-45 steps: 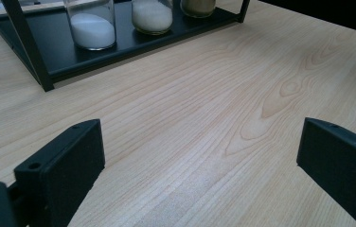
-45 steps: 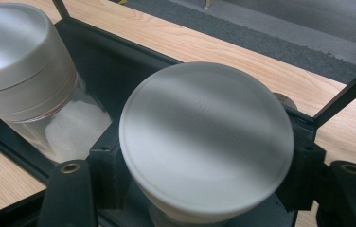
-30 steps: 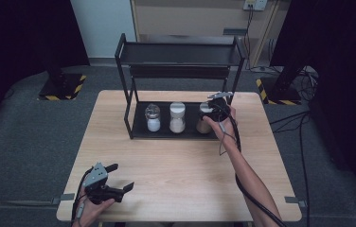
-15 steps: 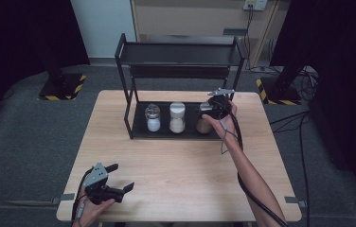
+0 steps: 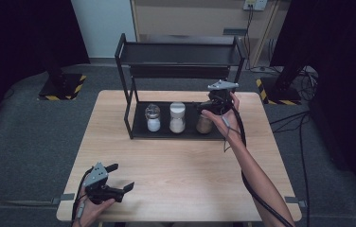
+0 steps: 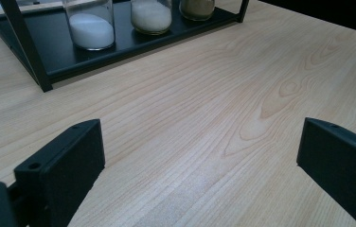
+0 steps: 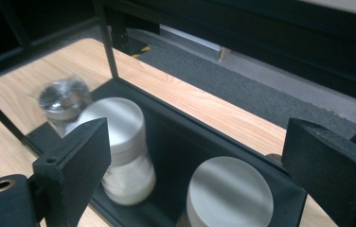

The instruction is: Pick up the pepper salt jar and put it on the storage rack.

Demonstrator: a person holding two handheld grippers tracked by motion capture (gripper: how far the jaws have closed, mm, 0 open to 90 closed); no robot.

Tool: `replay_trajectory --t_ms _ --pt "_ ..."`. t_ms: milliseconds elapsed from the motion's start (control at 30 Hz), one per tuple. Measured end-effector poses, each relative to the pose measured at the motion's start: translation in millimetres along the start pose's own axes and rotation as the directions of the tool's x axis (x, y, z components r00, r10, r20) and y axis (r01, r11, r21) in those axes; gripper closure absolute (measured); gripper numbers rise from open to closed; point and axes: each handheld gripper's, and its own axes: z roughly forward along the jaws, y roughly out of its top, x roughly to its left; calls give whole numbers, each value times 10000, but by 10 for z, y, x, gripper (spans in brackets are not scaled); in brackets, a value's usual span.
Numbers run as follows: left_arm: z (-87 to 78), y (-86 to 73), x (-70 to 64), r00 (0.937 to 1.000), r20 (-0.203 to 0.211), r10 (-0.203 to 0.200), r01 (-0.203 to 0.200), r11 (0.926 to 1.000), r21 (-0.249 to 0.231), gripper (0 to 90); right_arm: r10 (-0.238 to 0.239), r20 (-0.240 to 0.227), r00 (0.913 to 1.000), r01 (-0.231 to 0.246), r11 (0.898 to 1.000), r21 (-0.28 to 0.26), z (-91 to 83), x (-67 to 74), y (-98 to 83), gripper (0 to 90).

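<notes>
Black metal two-tier rack on a pale, wavy-grained wooden table. On its bottom shelf: a clear glass jar with white powder and a dark metal lid, a white-capped jar of white grains, a white-lidded jar of brown powder. Floor carpet grey.

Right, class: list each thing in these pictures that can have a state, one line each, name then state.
Clear glass jar of white powder with dark metal lid: upright, lidded, on the rack's bottom shelf.
White-lidded jar of pale grains: upright, lidded, middle of the shelf.
White-lidded jar of brown powder: upright, lidded, released.
Black metal two-tier rack: upright, top shelf bare.
Right gripper: jaws just opened, above the brown jar, holding nothing.
Left gripper: jaws open, holding nothing.
</notes>
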Motion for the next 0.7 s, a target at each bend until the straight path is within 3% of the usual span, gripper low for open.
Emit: replay_trajectory --t_ms 367,700 --pt "4 3 1 10000 -45 -83 83 10000 -21 7 -241 -413 9989 219 9984 -527 -313 92 -17 76" --pt "42 2 20 9999 11 -128 128 9999 59 6 -250 -359 9990 212 9946 -1017 -630 106 -153 69"
